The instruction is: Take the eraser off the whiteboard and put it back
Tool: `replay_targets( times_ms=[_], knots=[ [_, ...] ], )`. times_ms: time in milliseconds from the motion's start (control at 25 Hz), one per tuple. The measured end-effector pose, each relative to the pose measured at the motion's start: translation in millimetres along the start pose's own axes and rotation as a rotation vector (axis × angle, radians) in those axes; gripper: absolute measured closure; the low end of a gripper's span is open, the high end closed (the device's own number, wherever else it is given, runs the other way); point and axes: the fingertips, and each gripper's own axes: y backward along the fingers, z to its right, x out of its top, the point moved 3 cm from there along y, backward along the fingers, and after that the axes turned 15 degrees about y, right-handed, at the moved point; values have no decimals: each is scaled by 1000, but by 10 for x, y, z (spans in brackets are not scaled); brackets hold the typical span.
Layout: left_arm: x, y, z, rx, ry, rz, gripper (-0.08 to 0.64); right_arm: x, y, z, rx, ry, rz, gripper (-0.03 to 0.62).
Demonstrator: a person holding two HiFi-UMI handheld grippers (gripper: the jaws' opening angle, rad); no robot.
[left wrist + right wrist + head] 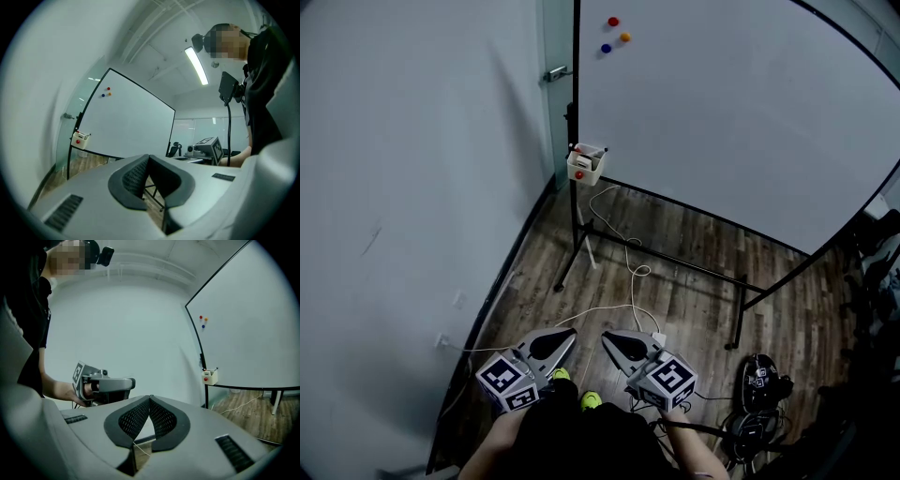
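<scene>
Closest to the camera are the two tools, held low in front of the person's body. The left gripper (570, 332) has its jaws pressed together with nothing between them, and the right gripper (606, 336) is the same: pads meeting, empty. Both point out across the room more or less level, side by side but not touching.

The whiteboard (722, 112) is well apart from them, standing on its black stand (574, 234) across the wood floor (694, 253), with a white cable (623, 246) snaking under it. Three little magnets (613, 22) sit near its top left corner. Honestly I can't pick out the eraser as such from back here. The only candidate spot is the small cream box (586, 165) hanging at the board's lower left corner, with a red dot on its front and something poking out the top. My guess is the eraser is in or on that, but it's too small to be sure.

So I'd call this the very start: nothing grabbed, approach not yet made. Next move, as I read it, is closing the gap to that lower left corner, opening one gripper's jaws, and lining them up on the eraser once it can be seen properly. The other gripper can just hang back.
</scene>
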Motion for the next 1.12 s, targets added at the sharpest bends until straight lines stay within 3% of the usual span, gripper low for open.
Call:
replay_targets(
  times_ms=[560, 1120],
  knots=[
    [167, -93, -492, 1, 31, 23, 561, -120, -235, 211, -27, -16, -40, 572],
    [645, -528, -1254, -7, 12, 2, 561, -97, -961, 878, -27, -32, -63, 572]
  ],
)
